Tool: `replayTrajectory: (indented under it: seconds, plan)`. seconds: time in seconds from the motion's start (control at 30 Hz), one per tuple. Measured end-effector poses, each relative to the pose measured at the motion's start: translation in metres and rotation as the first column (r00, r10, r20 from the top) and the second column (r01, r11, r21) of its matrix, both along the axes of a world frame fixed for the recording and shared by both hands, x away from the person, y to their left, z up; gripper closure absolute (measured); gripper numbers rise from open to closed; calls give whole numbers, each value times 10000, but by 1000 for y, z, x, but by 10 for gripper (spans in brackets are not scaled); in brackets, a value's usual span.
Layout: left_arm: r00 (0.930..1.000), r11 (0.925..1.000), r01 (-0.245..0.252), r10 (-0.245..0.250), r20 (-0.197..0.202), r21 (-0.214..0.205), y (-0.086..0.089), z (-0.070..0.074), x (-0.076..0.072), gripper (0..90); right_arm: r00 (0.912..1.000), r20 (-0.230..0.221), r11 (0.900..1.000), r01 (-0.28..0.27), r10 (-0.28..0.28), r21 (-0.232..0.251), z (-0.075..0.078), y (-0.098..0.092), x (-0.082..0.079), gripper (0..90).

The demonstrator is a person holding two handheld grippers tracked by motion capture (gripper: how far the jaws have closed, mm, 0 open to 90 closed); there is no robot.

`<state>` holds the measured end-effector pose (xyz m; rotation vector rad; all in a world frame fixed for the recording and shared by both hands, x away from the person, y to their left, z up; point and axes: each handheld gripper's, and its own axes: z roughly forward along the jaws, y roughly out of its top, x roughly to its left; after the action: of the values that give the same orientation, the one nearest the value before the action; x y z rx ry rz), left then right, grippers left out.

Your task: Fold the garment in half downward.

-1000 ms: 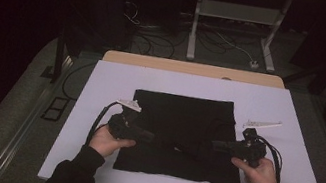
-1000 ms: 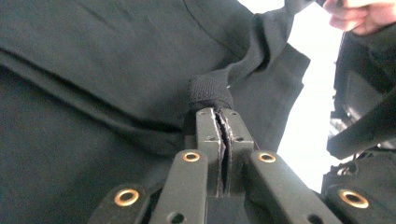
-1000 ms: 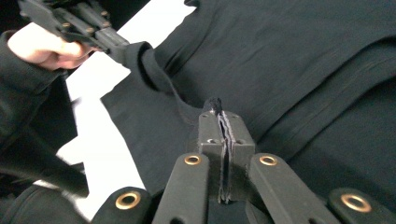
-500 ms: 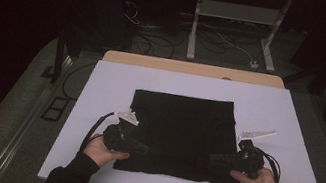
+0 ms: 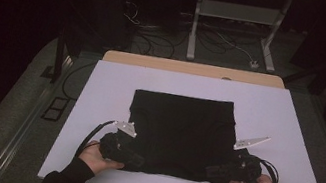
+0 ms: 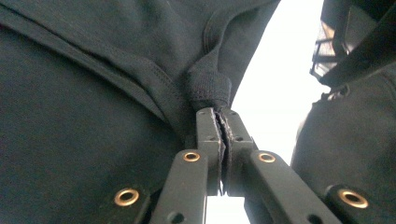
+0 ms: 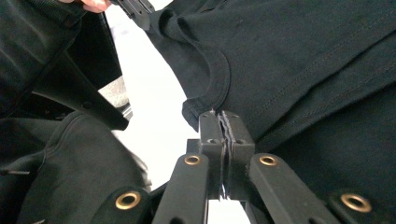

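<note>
A black garment (image 5: 179,132) lies folded on the white table (image 5: 100,90); its far edge is straight and its near edge is by the table's front. My left gripper (image 5: 138,161) is at the garment's near left corner, jaws shut on a bunched fold of the black fabric (image 6: 208,88). My right gripper (image 5: 210,171) is at the near right corner, jaws shut on the hemmed edge of the fabric (image 7: 210,100). Both hands rest low at the table's front edge.
A wooden board (image 5: 195,69) borders the table's far side. Behind it the dark floor holds cables (image 5: 210,41) and a white metal stand (image 5: 238,13). A black frame leg (image 5: 59,55) stands at the left. White table surface lies bare on both sides of the garment.
Both grippers have drawn the garment's near edge toward the person and lower, down to the table's front edge. The garment now looks longer from front to back.
</note>
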<state>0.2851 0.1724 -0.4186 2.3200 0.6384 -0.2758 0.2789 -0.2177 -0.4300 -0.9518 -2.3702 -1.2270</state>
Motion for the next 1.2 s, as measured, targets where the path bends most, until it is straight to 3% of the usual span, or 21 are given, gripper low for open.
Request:
replayTrajectory:
  seconds: [0.37,0.47,0.83,1.07,1.2]
  plan:
    - [9998,9992,219,-218,-40,327,1,0,-12,863,9989,-130,9988,-455,452,-207,-2,4,-12,867]
    - [9988,9973,457,-467,158,567,0,0,-14,863,9985,-124,9983,-533,530,-242,-1,3,-15,867]
    - [9976,9952,677,-685,103,706,-2,-2,-17,862,9988,-245,9984,-437,429,-364,-1,0,-19,865]
    - [9951,9934,780,-828,546,837,-2,-1,-17,845,9985,-377,9980,-426,409,-458,-2,1,-21,857]
    - [9964,9980,532,-554,649,351,1,3,-16,739,9985,-475,9991,-287,272,-298,1,-1,-21,765]
